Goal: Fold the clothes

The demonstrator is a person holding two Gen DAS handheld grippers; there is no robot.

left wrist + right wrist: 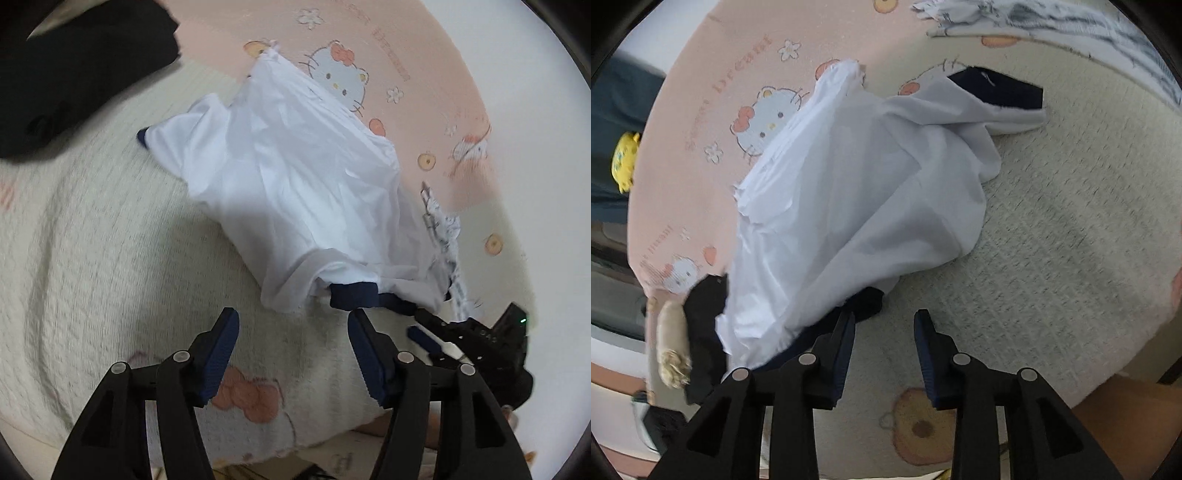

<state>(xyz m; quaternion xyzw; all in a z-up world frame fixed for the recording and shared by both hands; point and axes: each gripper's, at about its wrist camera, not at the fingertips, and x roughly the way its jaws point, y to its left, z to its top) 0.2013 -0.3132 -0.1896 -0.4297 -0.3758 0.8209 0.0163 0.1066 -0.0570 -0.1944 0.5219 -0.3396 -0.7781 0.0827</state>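
Shirt (295, 177), white with navy cuffs, lies crumpled on our bed (110, 229), half on the cream quilt and half on the pink cartoon-cat sheet (424, 55). Our left tongs (293, 332) stand open just short of a navy cuff (354, 295), gripping nothing. Our right tongs (884, 332) are open too, their left finger beside the shirt's near edge. A black garment (74, 74) sits well apart, and a patterned cloth (1034, 18) lies farther off.

Both views are lit by soft, even light with no glare. Faint shadows lie beside the shirt (295, 184) ahead of each claw. Motion blur smears the bedding (1071, 240) towards the edges. Fisheye bending curves everything, and black corners ring each frame.
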